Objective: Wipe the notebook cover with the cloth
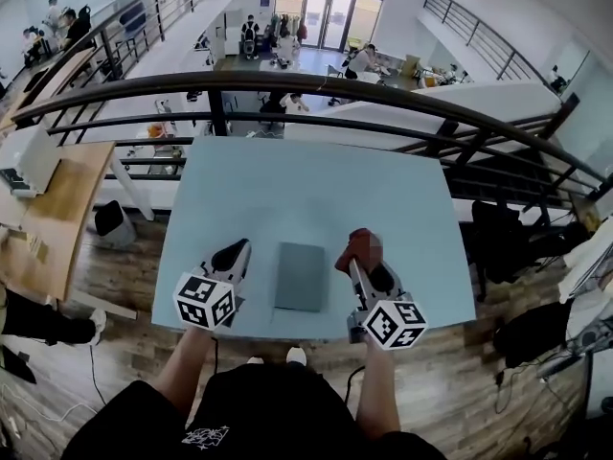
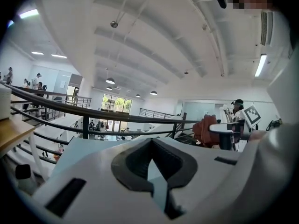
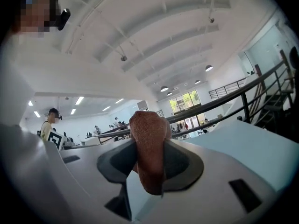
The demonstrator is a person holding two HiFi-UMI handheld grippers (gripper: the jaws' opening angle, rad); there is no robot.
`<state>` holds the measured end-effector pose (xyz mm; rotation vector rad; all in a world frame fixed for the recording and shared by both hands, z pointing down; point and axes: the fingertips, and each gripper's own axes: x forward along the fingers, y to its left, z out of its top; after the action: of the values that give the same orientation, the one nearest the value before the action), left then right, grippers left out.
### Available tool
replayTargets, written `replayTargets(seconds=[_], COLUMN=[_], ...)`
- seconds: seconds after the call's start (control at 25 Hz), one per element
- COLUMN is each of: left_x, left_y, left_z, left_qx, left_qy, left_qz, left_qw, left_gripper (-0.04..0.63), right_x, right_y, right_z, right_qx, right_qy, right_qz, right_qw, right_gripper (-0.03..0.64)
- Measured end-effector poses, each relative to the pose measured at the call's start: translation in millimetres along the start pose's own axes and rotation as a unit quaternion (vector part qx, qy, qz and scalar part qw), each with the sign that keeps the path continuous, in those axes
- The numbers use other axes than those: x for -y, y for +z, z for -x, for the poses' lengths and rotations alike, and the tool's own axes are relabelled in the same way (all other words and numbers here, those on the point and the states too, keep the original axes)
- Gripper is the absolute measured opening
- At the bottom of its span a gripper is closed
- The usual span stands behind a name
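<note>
In the head view, a grey notebook [image 1: 300,276] lies flat near the front edge of the light blue table [image 1: 306,195], between my two grippers. My right gripper [image 1: 356,255] is just right of the notebook, off its cover, and shut on a reddish-brown cloth [image 1: 354,248]. The cloth [image 3: 148,143] is bunched between the right gripper's [image 3: 149,141] dark pads and sticks up past them. My left gripper [image 1: 233,255] is left of the notebook, jaws together and empty. Both gripper views point upward, so neither shows the notebook. The left gripper view [image 2: 150,144] catches the cloth [image 2: 205,130] off to its right.
A dark metal railing [image 1: 316,89] runs past the table's far edge, with a lower floor beyond it. A wooden desk [image 1: 62,204] stands to the left and dark chairs [image 1: 503,233] to the right. The person's legs are at the front edge.
</note>
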<state>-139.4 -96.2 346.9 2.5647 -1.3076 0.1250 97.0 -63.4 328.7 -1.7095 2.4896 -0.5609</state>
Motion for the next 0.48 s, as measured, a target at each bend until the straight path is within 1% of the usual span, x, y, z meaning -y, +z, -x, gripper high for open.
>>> replayTargets(seconds=[0.16, 0.28, 0.48], left_x=[2, 11, 19], left_y=[26, 45, 68], left_z=[-1, -5, -7], left_qx=[0.028, 0.051, 0.07], left_qy=[-0.006, -0.011, -0.018], left_qz=[-0.011, -0.032, -0.057], left_qw=[0.9995, 0.9982, 0.9958], left_gripper=[0.008, 0.008, 0.008], right_x=[-6, -5, -4], right_y=[20, 34, 54], right_z=[2, 4, 7], right_qx=[0.017, 0.033, 0.049], right_qy=[-0.015, -0.025, -0.034], right_qz=[0.035, 0.054, 0.071], right_qw=[0.999, 0.998, 0.996], right_gripper=[0.153, 0.153, 0.153])
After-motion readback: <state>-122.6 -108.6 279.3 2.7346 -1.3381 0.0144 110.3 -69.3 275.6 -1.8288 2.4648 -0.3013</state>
